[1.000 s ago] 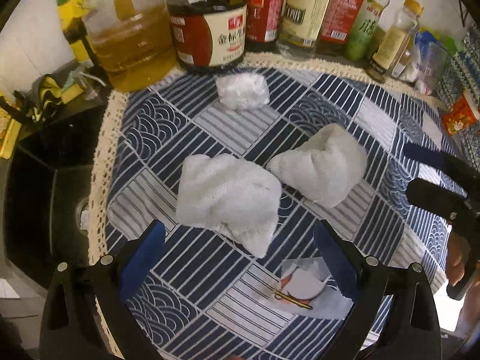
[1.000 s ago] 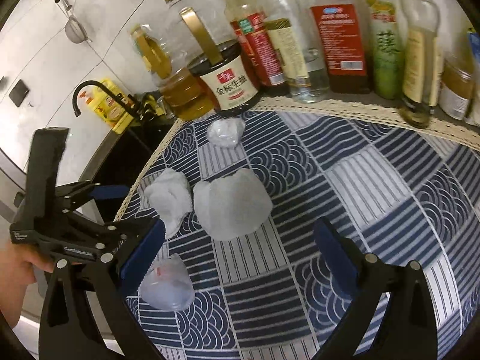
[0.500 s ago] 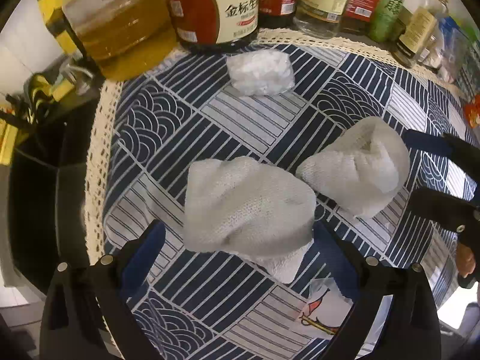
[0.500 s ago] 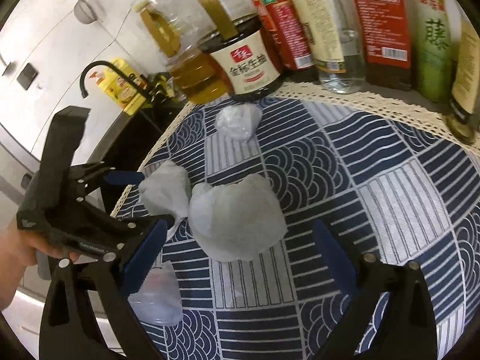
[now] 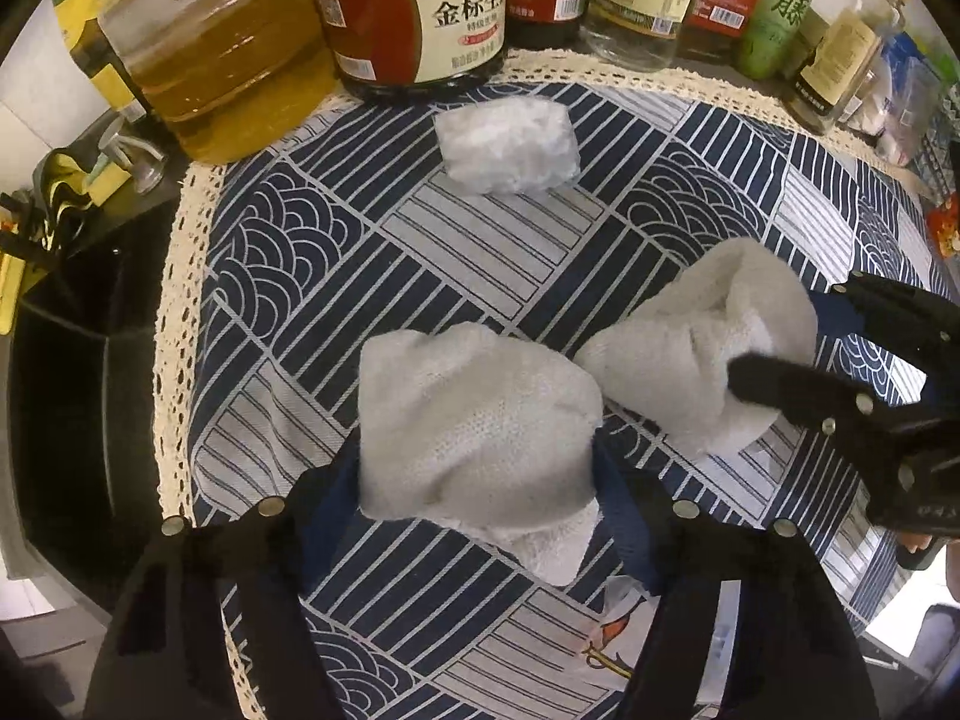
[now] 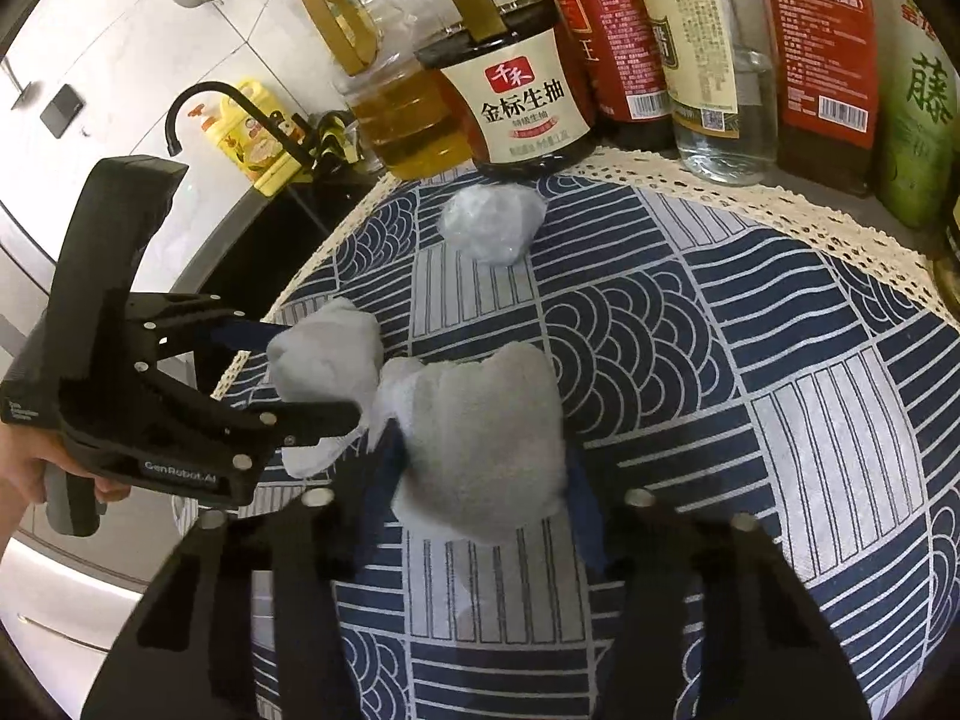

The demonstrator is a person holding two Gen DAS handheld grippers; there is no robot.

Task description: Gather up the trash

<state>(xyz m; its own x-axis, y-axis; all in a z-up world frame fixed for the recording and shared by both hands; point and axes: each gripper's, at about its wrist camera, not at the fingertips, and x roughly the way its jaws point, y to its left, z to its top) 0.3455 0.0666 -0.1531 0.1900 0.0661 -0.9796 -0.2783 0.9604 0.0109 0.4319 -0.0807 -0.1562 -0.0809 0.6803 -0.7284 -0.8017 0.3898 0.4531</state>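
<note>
Left wrist view: we look down on a navy patterned cloth with a lace edge (image 5: 180,276). A second ago both grippers hung wide above two crumpled paper towels; now each has come down around one. The left gripper (image 5: 477,480) has its blue pads on either side of the nearer crumpled paper towel (image 5: 474,420), jaws closing, and the pads look to be touching its flanks. Right of it, the right gripper (image 5: 798,354) is closing on the second crumpled paper towel (image 5: 690,360), and its dark finger already dents the wad.

Right wrist view: the second towel (image 6: 486,444) sits squeezed between blue pads (image 6: 585,510) of the right gripper (image 6: 486,480), with the left gripper (image 6: 288,372) beside it clasping its own wad (image 6: 327,354).

We judge that both pickups are nearly secured, so lifting comes next. A third, smaller wad (image 5: 507,147) lies untouched near the soy sauce bottle (image 5: 420,12), and a printed scrap of wrapper (image 5: 612,642) lies under the left gripper.

The nearer towel is a blunt lump, its long axis running roughly across the jaws, with a loose tail pointing toward the lower right. The second towel's long axis runs from its narrow end, beside the first, out to the right.
</note>
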